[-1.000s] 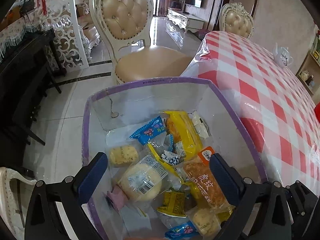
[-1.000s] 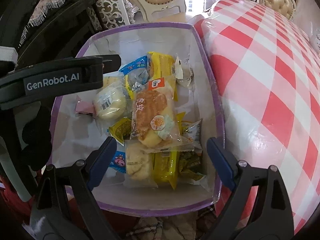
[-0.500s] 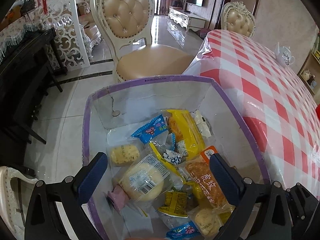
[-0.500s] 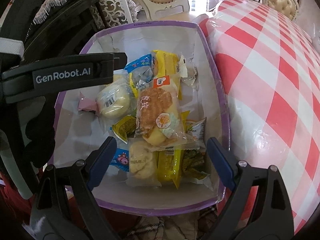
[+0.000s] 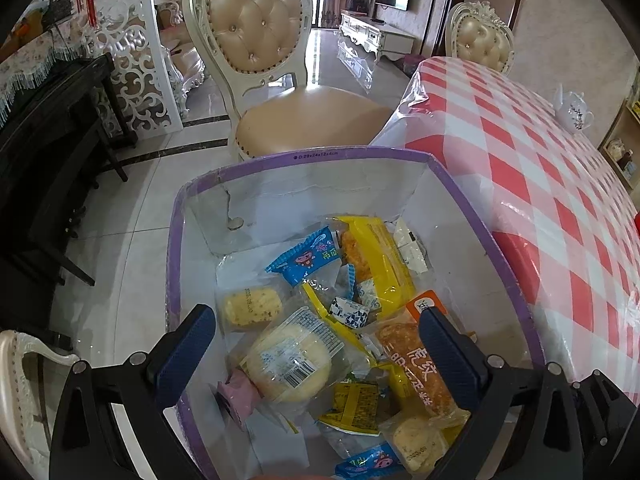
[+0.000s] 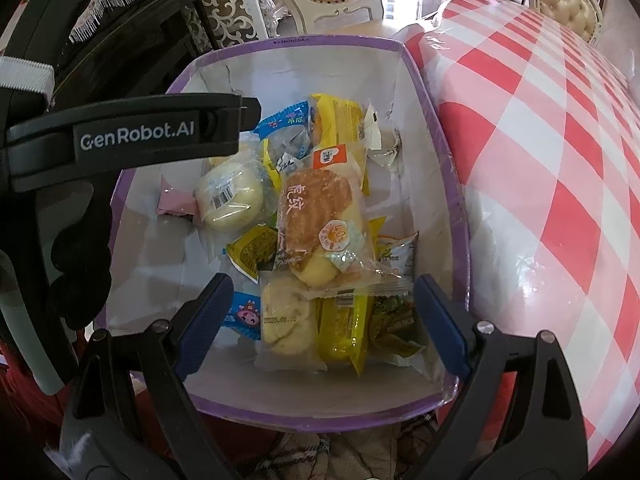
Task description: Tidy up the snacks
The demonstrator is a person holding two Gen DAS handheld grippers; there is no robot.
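Note:
A white box with a purple rim [image 5: 316, 155] [image 6: 336, 42] holds several wrapped snacks: a round pale bun [image 5: 290, 362] [image 6: 232, 200], a brown tiger-stripe bread [image 5: 416, 372] [image 6: 316, 220], a yellow pack [image 5: 376, 260] [image 6: 340, 120], blue packets [image 5: 306, 258] [image 6: 244, 314] and a pink packet [image 5: 236, 390] [image 6: 174, 202]. My left gripper [image 5: 316, 344] is open and empty above the box's near left side. My right gripper [image 6: 322, 320] is open and empty above the box's near end. The left gripper's body shows in the right wrist view [image 6: 136, 136].
A table with a red and white checked cloth [image 5: 540, 184] [image 6: 560, 140] stands right of the box. A cream padded chair [image 5: 288, 80] stands beyond the box. A dark piano [image 5: 48, 128] is at the left. A teapot [image 5: 574, 110] sits on the table.
Both views have shifted slightly over the box; the snacks lie as before and both grippers stay open.

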